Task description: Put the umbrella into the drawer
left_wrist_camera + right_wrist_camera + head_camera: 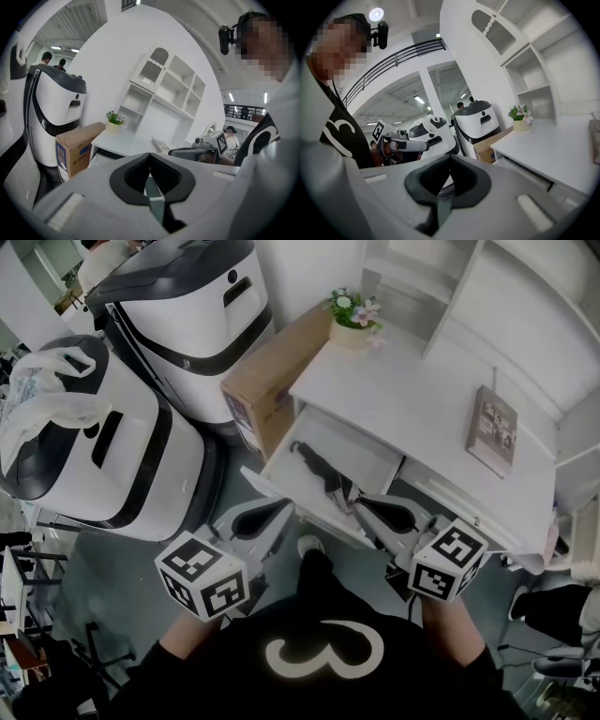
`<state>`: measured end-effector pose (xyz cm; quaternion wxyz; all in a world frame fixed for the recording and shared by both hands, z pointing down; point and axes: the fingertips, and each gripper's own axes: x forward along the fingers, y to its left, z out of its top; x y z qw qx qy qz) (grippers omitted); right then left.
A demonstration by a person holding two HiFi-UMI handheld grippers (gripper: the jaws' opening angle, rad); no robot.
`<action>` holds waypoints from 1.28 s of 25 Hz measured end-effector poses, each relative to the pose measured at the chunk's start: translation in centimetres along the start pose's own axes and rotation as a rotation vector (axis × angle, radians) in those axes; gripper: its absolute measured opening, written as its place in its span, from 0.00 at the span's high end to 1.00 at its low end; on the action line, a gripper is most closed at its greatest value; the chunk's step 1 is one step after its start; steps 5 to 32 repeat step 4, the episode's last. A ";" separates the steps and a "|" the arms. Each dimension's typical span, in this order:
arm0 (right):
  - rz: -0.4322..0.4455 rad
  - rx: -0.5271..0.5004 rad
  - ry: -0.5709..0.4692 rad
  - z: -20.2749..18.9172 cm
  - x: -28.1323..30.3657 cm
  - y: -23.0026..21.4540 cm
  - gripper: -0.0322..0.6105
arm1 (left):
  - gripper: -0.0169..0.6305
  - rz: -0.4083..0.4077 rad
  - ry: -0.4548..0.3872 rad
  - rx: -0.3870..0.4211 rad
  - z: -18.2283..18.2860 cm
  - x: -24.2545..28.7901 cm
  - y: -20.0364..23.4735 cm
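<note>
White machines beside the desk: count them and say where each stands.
2. One white machine stands next to the cardboard box; the other machine sits nearer the person, a plastic bag draped on it. Others may lie out of frame.

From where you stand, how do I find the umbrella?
Find the white desk with the flower pot at its corner. Its drawer is pulled open, and the umbrella lies inside. It is the long, folded black thing, alone in the white drawer.

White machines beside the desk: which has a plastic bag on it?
The lower-left machine, nearer the person: a white bag lies on top. The upper machine by the cardboard box has none.
</note>
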<state>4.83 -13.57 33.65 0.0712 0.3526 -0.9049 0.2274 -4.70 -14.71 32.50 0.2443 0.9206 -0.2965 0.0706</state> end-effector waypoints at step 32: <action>-0.001 0.008 0.005 -0.1 0.2 -0.6 0.95 | 0.96 0.001 0.007 -0.002 0.0 0.5 0.3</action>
